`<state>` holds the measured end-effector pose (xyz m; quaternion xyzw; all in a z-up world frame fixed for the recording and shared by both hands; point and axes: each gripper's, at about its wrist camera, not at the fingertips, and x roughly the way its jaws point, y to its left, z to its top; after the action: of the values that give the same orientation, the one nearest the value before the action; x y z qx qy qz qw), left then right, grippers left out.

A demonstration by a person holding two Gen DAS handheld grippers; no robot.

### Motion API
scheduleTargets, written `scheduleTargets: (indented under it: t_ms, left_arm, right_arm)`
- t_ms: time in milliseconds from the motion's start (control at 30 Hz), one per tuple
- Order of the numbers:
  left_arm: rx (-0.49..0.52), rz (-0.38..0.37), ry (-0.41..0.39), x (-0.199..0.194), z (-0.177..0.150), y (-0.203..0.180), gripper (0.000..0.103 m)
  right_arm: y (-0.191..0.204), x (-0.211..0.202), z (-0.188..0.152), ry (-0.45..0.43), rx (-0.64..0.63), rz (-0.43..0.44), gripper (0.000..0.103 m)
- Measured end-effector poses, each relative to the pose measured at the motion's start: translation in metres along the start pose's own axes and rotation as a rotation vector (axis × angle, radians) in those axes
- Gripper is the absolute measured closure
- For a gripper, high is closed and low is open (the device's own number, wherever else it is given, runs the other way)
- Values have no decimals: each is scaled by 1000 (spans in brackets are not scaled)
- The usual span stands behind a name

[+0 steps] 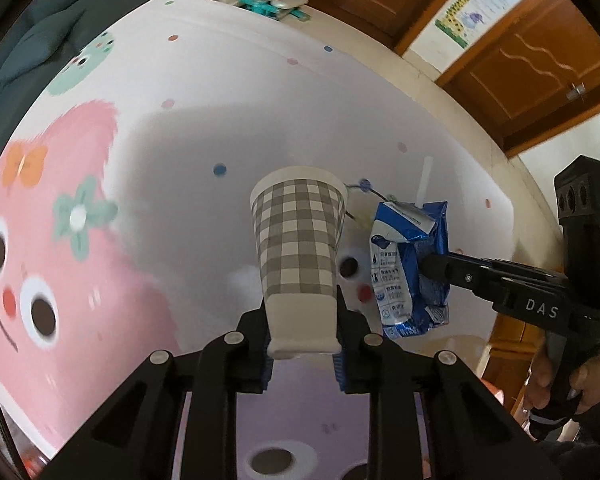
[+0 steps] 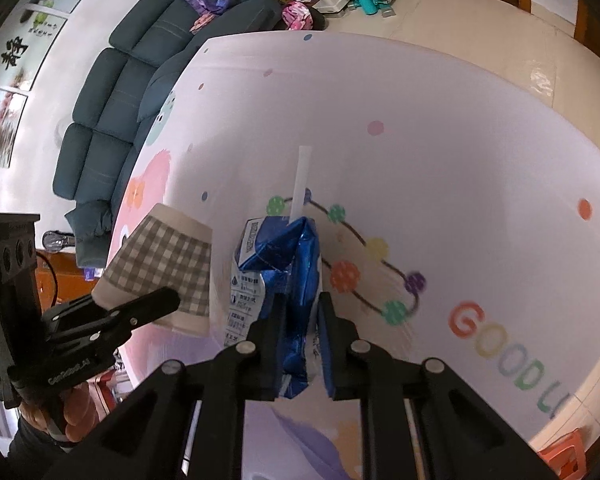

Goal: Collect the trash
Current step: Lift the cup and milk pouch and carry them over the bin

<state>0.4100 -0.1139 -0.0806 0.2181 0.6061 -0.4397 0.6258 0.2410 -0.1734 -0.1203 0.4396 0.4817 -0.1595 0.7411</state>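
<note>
Left wrist: left gripper (image 1: 302,332) jaws clamp checked paper cup (image 1: 298,236) base; right gripper (image 2: 302,340) jaws pinch crushed blue carton (image 2: 296,264), mid-frame; mat (image 1: 260,100) edge upper right.

Dark teal sofa (image 2: 112,120), brown wooden doors (image 1: 532,68), beige tiled floor (image 2: 460,20), wall poster (image 1: 484,0)

Matt paper cup (image 1: 298,236); glossy crumpled carton (image 2: 288,264); smooth mat (image 1: 204,120).
</note>
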Motion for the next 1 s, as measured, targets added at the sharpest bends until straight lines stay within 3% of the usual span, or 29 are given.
scheduleTargets:
  t_ms: [467,833,1000]
  left_arm:
    - [-257,65,-106,-28,-108,-88,82]
    - [-477,111,-194,-6,-180,-200,82]
    - [-556,112,-198,5,-211,-236,82]
  right_arm:
    - [-31,-60,-35,37,-221,85,89]
    - [-91,-111,-70,111,-428,158,89]
    - [-123,-125,-94,161,-488,156,89]
